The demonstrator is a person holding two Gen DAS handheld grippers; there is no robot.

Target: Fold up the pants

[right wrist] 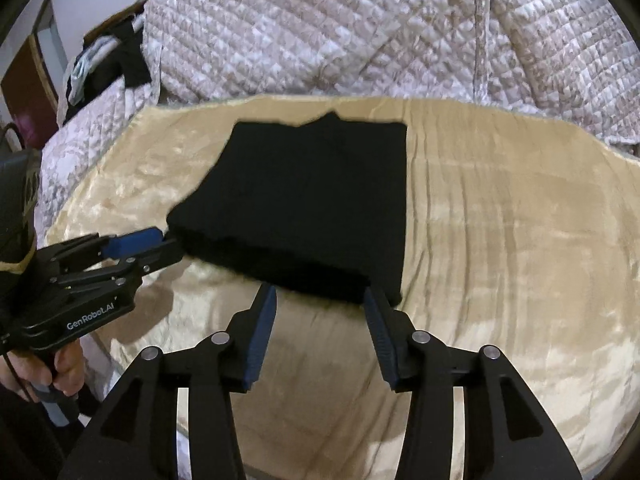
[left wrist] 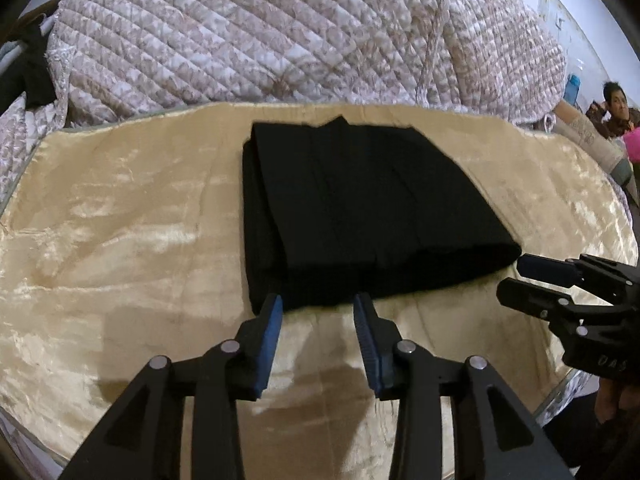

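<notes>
White "GenRobot.AI" lettering marks the left gripper [right wrist: 166, 240]; both it and the right gripper [right wrist: 320, 300] stand spread, gripping nothing, beside the folded black pants [right wrist: 304, 200].

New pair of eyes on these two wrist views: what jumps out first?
The black folded pants stand out, lying as a neat dark block in the middle of the shiny beige cloth. At their near edge sit both claws, the left claw and the right claw, each with jaws apart and nothing between the blue pads. Behind rises a quilted cover.
</notes>
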